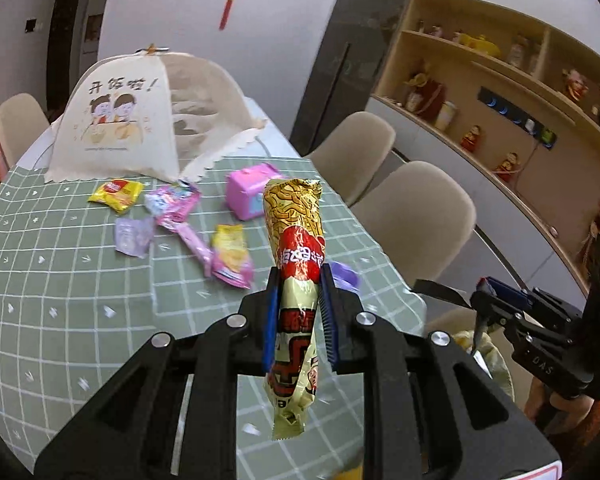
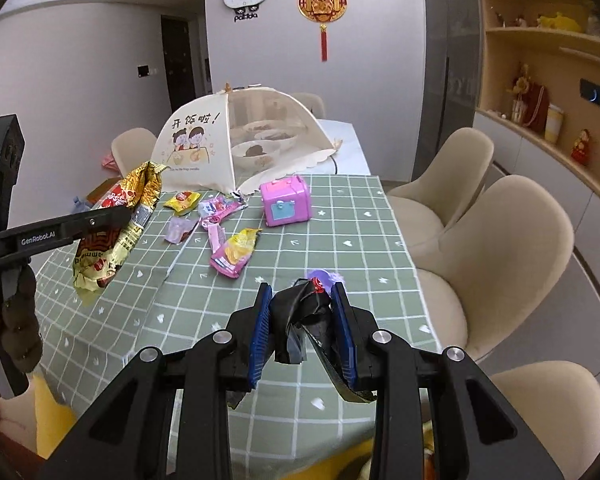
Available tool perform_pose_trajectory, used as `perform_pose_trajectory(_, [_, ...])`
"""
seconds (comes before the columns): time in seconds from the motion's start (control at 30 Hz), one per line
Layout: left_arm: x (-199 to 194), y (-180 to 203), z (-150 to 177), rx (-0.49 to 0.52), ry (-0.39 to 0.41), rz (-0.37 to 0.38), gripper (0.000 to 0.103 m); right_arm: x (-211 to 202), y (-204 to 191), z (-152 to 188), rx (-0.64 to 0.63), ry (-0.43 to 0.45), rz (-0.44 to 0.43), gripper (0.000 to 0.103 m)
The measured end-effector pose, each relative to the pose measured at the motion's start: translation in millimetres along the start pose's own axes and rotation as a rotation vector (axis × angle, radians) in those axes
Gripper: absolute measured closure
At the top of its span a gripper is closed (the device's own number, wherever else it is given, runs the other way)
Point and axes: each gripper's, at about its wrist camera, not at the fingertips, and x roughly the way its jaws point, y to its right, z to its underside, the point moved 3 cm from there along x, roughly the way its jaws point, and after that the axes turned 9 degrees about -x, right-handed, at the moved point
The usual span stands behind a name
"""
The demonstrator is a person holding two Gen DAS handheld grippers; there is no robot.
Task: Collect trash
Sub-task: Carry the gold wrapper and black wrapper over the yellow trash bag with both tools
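Note:
My left gripper (image 1: 298,280) is shut on a gold and red noodle wrapper (image 1: 294,220), held upright above the green checked tablecloth (image 1: 60,280). The right wrist view shows the same wrapper (image 2: 112,232) at the left, pinched in the left gripper (image 2: 120,212). My right gripper (image 2: 300,292) is shut on a crumpled black bag (image 2: 304,316). Loose wrappers lie on the cloth: a yellow one (image 1: 118,194), a pale purple one (image 1: 134,236), a pink and white one (image 1: 174,202) and a pink and yellow one (image 1: 230,256). A purple scrap (image 2: 324,276) shows just past the right fingertips.
A pink toy case (image 2: 286,200) stands on the cloth. A mesh food cover (image 2: 220,140) with bowls under it sits at the far end of the table. Beige chairs (image 2: 500,248) line the right side, with wall shelves (image 1: 500,92) behind them.

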Motion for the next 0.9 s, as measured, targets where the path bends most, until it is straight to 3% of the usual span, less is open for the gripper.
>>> perform_pose_trajectory(0.17, [-4,35,25,0.009,-0.018,0.022,0.085,-34,21,22,0.013,0.019,0.032,0.074])
perform_pose_trajectory(0.57, [-1,146,60,0.134,-0.063,0.175,0.085,-111,98,73,0.137,0.050,0.192,0.074])
perform_pose_trajectory(0.9, [16,200,99,0.202,-0.157,0.266,0.085,-147,130,109,0.185,0.044,0.272,0.074])
